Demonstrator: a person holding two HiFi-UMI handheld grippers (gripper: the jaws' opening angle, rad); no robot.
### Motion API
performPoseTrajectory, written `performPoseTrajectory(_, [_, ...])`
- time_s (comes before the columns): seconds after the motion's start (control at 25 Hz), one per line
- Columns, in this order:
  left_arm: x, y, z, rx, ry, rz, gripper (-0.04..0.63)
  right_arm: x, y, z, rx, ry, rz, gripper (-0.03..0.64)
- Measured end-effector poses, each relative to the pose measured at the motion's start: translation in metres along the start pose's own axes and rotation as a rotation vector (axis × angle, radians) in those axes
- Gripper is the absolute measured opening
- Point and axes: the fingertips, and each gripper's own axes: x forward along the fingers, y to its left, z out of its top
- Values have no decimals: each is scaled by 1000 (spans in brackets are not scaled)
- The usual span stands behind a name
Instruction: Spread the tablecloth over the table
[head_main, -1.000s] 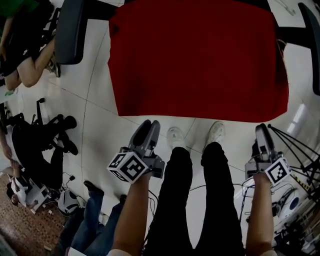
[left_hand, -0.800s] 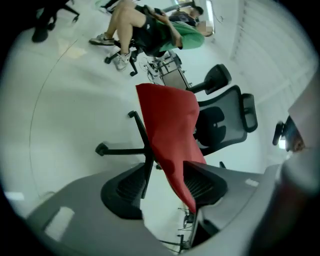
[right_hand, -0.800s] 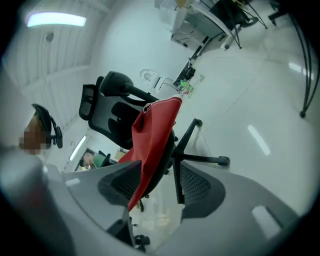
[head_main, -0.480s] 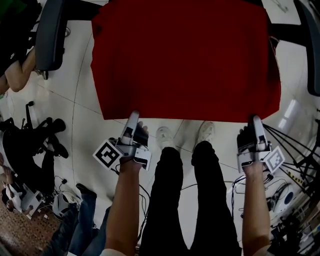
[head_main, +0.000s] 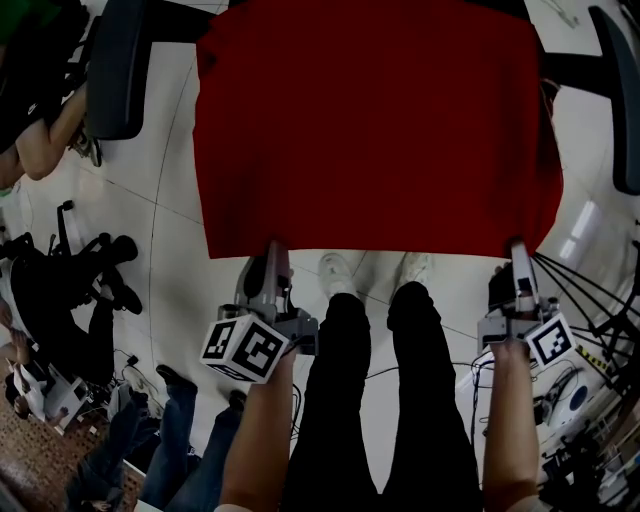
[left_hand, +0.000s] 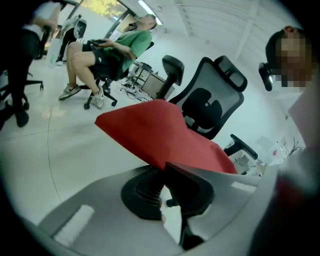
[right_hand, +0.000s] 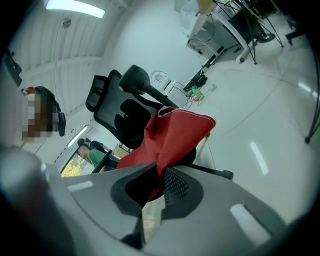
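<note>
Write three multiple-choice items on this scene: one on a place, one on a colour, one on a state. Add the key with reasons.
1. Where on the tablecloth do the grippers hold it? A. far edge B. near edge C. middle
2. What colour is the tablecloth? A. blue B. white C. red
3. How do the jaws of the left gripper and right gripper stand? A. shut on the cloth B. open, empty C. shut on nothing

Key:
1 B: both sit on its lower, nearer edge in the head view.
2 C: it is red in every view.
3 A: both pairs have just closed, with red cloth pinched between them in each gripper view.
</note>
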Motion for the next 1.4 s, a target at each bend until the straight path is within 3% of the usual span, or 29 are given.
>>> performPoseTrajectory(0.2, [-24, -28, 37, 176, -59, 1, 15, -7, 39, 14, -111, -24, 24, 14])
performPoseTrajectory(0.32, [-43, -54, 63, 329, -83, 13, 15, -17, 72, 29, -264, -30, -8, 14])
performPoseTrajectory(0.4, [-54, -72, 81, 385, -102, 13, 15, -23, 101, 44, -381, -40, -14, 14])
performPoseTrajectory(0.52, [-73, -95, 107, 403, -122, -4, 15, -35, 141, 66, -452, -79, 13, 14])
performPoseTrajectory(0.64, [-101, -124, 135, 436, -138, -26, 15, -52, 178, 86, -452, -114, 58, 14])
performPoseTrajectory(0.88, [-172, -217, 220, 525, -238, -88, 15, -103, 282, 151, -499, -231, 136, 14])
performPoseTrajectory(1.08, [-217, -291, 294, 568, -339, -181, 15, -136, 374, 211, -612, -318, 168, 14])
performPoseTrajectory(1.4, [-299, -376, 378, 608, -463, -319, 15, -210, 508, 271, -700, -455, 274, 15])
